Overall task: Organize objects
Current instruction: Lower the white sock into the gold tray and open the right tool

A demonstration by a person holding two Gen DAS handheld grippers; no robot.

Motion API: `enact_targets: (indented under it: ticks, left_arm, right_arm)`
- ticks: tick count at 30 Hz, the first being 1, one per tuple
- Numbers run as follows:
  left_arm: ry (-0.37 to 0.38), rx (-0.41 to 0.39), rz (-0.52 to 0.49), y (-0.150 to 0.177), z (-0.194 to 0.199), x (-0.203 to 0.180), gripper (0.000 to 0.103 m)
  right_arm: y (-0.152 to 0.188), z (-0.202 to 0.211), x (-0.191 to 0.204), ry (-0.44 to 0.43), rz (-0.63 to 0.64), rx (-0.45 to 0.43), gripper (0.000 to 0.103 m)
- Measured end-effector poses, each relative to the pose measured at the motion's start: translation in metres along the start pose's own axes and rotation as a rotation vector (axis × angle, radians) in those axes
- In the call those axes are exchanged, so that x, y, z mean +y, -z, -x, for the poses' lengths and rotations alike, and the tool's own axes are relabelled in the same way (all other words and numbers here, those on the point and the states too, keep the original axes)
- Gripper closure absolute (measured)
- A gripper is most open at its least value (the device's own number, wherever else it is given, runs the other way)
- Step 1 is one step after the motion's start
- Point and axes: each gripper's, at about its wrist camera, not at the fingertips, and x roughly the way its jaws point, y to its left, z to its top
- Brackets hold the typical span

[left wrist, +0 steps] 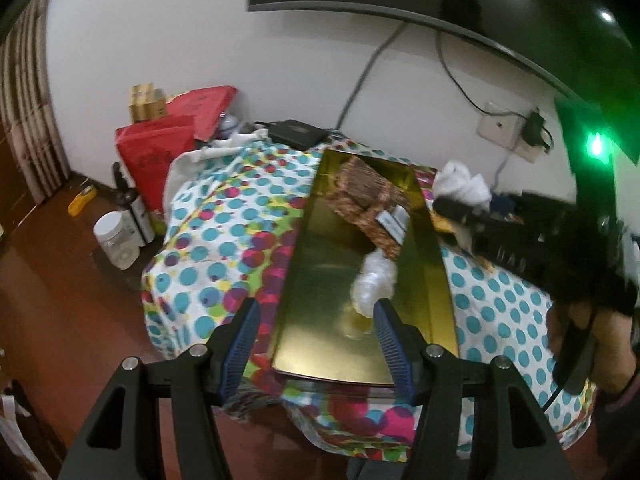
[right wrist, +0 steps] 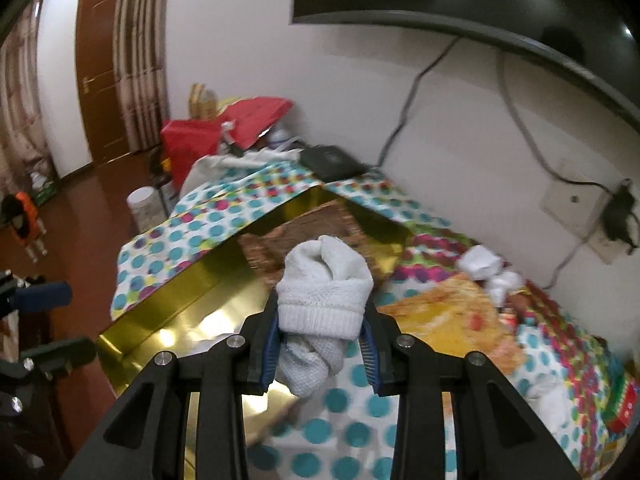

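My right gripper [right wrist: 322, 320] is shut on a white rolled sock [right wrist: 324, 280], held in the air above the near right side of a long gold tin [right wrist: 180, 292]. In the left wrist view the same tin [left wrist: 320, 300] lies on a polka-dot cloth [left wrist: 208, 248]. It holds a brown patterned box [left wrist: 360, 196] and a white rolled bundle [left wrist: 374, 280]. My left gripper [left wrist: 316, 344] hovers open over the tin's near end with nothing between its fingers. The right gripper [left wrist: 500, 236] shows blurred at the right, in a person's hand.
More white socks [right wrist: 484, 266] and a yellow-orange packet [right wrist: 440, 312] lie on the cloth right of the tin. A black box [left wrist: 296, 132] sits at the far end by the wall. Red bags [left wrist: 160, 148], a jar [left wrist: 116, 240] and a bottle stand on the floor at left.
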Motion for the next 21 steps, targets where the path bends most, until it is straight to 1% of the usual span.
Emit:
enact_targets:
  ticks: [4, 10, 16, 18, 21]
  left_arm:
    - [-0.016, 0.000, 0.043, 0.001, 0.002, 0.018, 0.043]
    - [-0.027, 0.019, 0.080, 0.005, -0.001, 0.033, 0.043]
    - [-0.032, 0.030, 0.079, 0.008, -0.004, 0.036, 0.043]
    - [-0.035, 0.037, 0.085, 0.009, -0.006, 0.038, 0.043]
    - [-0.033, 0.058, 0.100, 0.009, -0.013, 0.040, 0.043]
  right_arm:
    - [0.004, -0.018, 0.022, -0.024, 0.038, 0.033, 0.070]
    - [-0.001, -0.042, 0.045, -0.072, 0.042, 0.086, 0.070]
    - [-0.007, -0.061, 0.059, -0.103, 0.039, 0.138, 0.070]
    - [-0.007, -0.064, 0.061, -0.108, 0.035, 0.147, 0.068]
    - [-0.005, -0.068, 0.065, -0.113, 0.056, 0.165, 0.068]
